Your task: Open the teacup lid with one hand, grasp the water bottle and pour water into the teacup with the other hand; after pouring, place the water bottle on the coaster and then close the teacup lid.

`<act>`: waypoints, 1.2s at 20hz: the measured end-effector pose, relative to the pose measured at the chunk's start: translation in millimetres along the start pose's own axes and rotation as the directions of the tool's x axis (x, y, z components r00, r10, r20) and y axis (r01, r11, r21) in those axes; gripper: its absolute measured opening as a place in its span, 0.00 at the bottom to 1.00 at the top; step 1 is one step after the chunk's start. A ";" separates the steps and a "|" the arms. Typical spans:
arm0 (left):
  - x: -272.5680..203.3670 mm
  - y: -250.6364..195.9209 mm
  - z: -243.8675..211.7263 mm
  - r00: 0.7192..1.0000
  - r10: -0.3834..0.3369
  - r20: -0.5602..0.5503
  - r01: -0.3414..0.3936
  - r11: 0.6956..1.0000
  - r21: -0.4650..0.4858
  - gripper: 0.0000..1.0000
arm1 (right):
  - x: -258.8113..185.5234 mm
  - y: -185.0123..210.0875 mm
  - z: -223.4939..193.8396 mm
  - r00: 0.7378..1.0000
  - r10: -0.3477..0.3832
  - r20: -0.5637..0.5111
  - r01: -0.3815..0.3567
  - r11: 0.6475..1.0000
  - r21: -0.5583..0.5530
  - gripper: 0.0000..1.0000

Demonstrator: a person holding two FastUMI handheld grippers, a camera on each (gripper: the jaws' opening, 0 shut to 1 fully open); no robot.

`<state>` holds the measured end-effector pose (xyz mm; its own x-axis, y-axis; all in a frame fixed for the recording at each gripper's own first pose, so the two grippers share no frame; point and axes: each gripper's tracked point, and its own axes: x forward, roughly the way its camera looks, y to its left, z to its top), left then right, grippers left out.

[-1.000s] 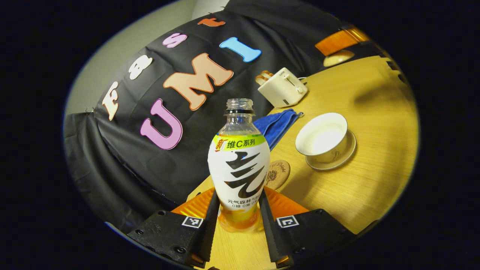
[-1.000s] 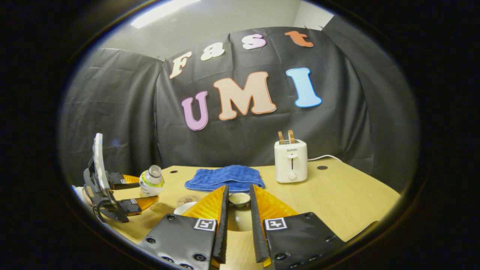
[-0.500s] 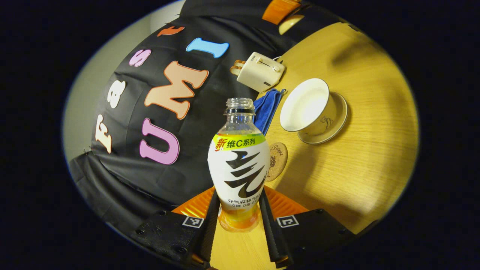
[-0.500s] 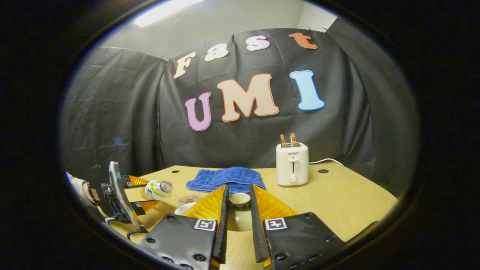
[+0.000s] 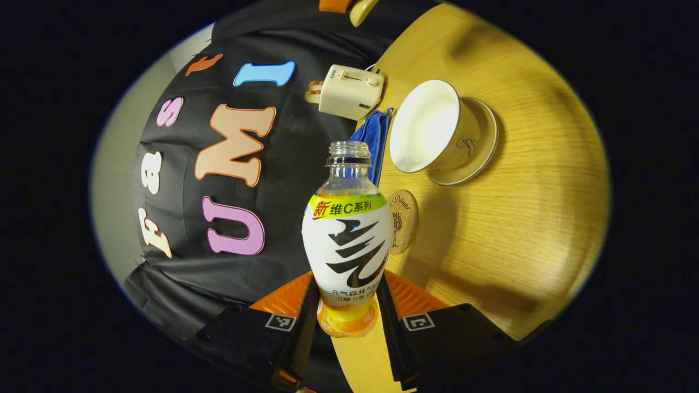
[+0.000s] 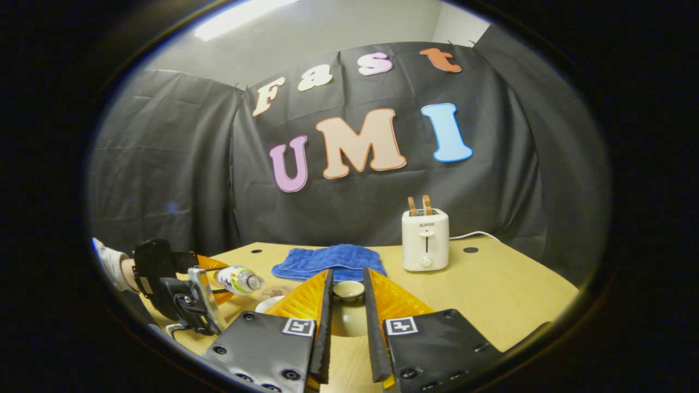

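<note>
My left gripper (image 5: pixel 348 284) is shut on the lower body of an uncapped water bottle (image 5: pixel 348 240) with a white label and orange liquid. The open white teacup (image 5: pixel 426 128) stands on its saucer (image 5: pixel 485 143) on the table, beyond and to the right of the bottle's mouth. A round wooden coaster (image 5: pixel 404 221) lies just behind the bottle. In the right gripper view the bottle (image 6: pixel 239 279) lies almost level, its mouth toward the teacup (image 6: pixel 266 303). My right gripper (image 6: pixel 348 274) is shut on the teacup lid (image 6: pixel 348 291), held above the table.
A white toaster (image 6: pixel 425 245) with two slices stands at the back of the wooden table (image 6: pixel 491 289), its cord running right. A folded blue cloth (image 6: pixel 327 261) lies left of it. A hand in a white sleeve (image 6: pixel 112 262) holds the left gripper (image 6: pixel 221 279).
My left gripper has rolled over with the bottle, from near upright to almost level, its mouth swinging toward the teacup. The right gripper with the lid has hardly moved.
</note>
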<state>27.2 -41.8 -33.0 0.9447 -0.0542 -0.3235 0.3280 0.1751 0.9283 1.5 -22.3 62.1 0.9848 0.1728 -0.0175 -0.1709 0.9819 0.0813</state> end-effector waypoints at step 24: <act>2.1 32.1 6.1 0.998 0.023 -0.051 0.003 0.896 0.444 0.55 | -1.2 6.4 2.6 1.000 0.023 -0.006 -0.023 1.000 -0.016 0.33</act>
<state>39.7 -42.3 -2.8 0.9502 0.0002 -0.3115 0.2991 -0.2802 0.9122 -0.6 -16.5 65.2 0.9804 0.1959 -0.0215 -0.1941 0.9788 0.0658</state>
